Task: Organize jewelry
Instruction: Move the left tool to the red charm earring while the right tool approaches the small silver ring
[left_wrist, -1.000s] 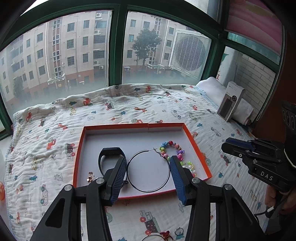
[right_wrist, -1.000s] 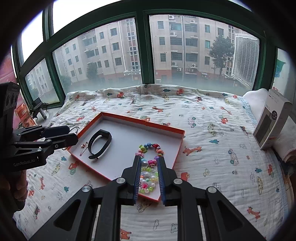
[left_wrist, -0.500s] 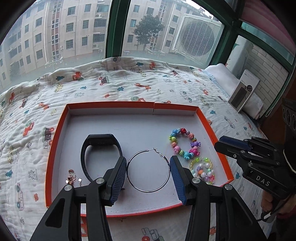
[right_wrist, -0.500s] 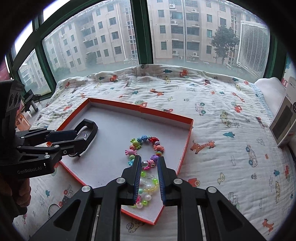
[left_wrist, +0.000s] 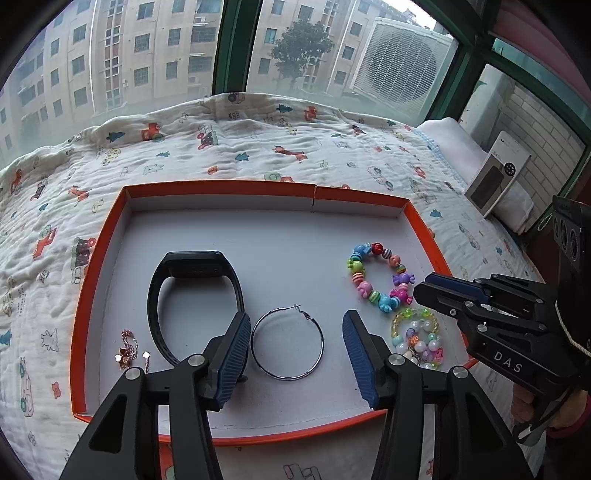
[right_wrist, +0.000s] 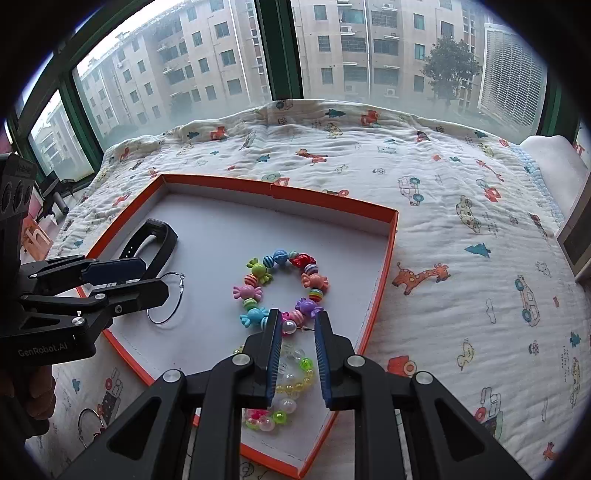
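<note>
While its jaws are opening, the left gripper (left_wrist: 295, 354) hangs over the orange tray (left_wrist: 221, 188), with the silver hoop earring (left_wrist: 287, 343) lying loose between the blue pads, touching neither. Left of it lies the black band (left_wrist: 192, 291). The right gripper (right_wrist: 297, 354) stands narrow over the clear-bead bracelet (right_wrist: 291, 380); just ahead lies the candy-bead bracelet (right_wrist: 280, 288).

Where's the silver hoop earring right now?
In the left wrist view the hoop earring lies flat in the orange tray, between the left gripper's fingers, with the black band at its left.
</note>
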